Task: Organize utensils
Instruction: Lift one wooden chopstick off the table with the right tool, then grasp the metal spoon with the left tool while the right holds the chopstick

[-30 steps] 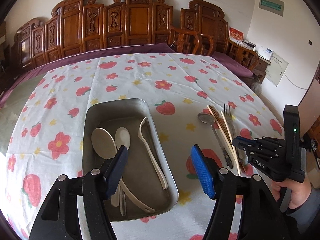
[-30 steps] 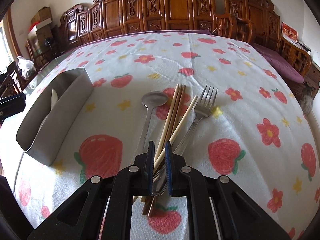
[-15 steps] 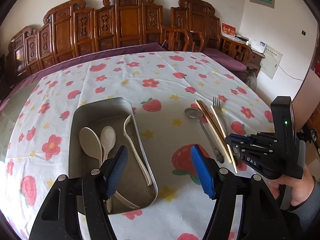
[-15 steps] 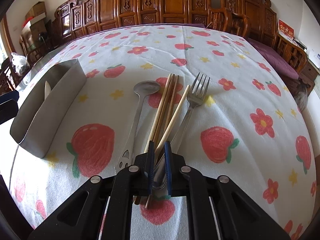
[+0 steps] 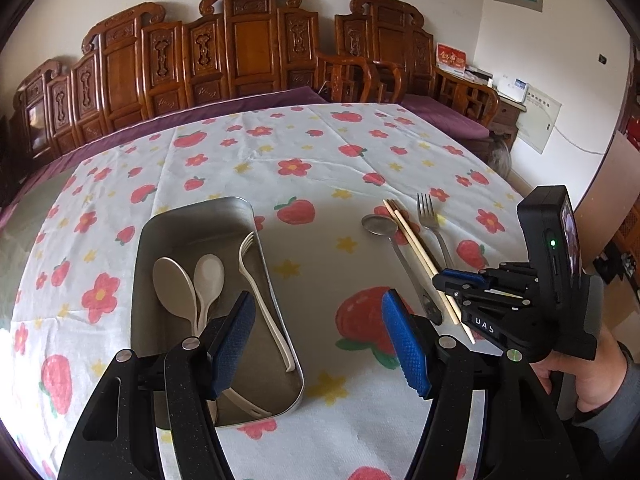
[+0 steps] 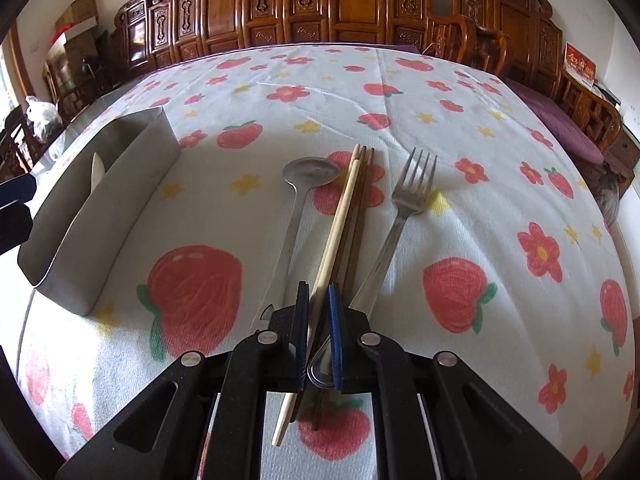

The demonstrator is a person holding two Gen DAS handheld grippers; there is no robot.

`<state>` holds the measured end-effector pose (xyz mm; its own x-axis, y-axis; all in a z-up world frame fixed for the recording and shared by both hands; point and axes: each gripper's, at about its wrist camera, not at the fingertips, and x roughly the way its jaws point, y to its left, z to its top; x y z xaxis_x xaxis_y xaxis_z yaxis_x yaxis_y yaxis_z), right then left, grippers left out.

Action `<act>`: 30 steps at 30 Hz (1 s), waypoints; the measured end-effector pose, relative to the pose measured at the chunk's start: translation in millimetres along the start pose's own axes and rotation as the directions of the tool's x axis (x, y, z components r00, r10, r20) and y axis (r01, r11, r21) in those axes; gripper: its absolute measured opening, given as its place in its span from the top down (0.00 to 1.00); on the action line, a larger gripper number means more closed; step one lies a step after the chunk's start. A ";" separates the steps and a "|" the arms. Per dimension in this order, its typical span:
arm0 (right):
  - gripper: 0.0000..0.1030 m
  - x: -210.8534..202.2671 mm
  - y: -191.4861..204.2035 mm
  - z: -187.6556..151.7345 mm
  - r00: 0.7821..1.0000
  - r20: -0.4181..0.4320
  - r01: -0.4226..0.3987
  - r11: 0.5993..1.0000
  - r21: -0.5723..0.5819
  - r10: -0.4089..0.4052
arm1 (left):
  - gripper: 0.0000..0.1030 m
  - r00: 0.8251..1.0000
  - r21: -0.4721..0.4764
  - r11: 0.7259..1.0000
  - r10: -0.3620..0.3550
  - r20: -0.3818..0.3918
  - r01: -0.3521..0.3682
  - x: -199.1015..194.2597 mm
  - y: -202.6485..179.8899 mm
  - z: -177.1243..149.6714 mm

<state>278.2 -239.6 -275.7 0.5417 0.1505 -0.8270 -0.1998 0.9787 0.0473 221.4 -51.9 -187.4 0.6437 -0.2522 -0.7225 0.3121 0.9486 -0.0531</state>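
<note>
While its jaws close tight on a pale chopstick [image 6: 338, 220], the right gripper [image 6: 319, 334] sits low over the tablecloth [image 6: 400, 92], a metal spoon [image 6: 308, 174] just left, a fork [image 6: 412, 192] right. Far left, the left gripper [image 5: 320, 344] hangs open, empty, above the metal tray [image 5: 192, 216] holding two plastic spoons [image 5: 176, 284] and a plastic fork [image 5: 260, 292].

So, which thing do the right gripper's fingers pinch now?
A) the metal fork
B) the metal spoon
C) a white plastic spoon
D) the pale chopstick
D: the right gripper is shut on the pale chopstick, whose end sticks out below the fingers.
</note>
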 end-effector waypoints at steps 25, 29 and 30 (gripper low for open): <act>0.94 -20.8 -76.6 19.1 0.986 0.125 -0.120 0.987 0.103 0.107 | 0.45 0.999 0.044 0.999 0.017 -0.043 -0.015 39.0 -54.8 10.5; 0.94 -21.4 -83.7 20.2 0.984 0.134 -0.132 0.984 0.120 0.115 | 0.49 0.997 0.040 0.999 0.007 -0.074 -0.004 62.0 -65.3 17.9; 0.94 -22.0 -85.7 20.4 0.984 0.137 -0.133 0.983 0.125 0.116 | 0.51 0.997 0.045 0.999 0.008 -0.083 -0.004 68.7 -68.4 20.5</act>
<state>300.1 -323.9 -250.1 0.6212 0.2807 -0.7316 -0.1663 0.9596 0.2270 258.6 -138.1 -219.3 0.5863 -0.2278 -0.7774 0.3406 0.9400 -0.0186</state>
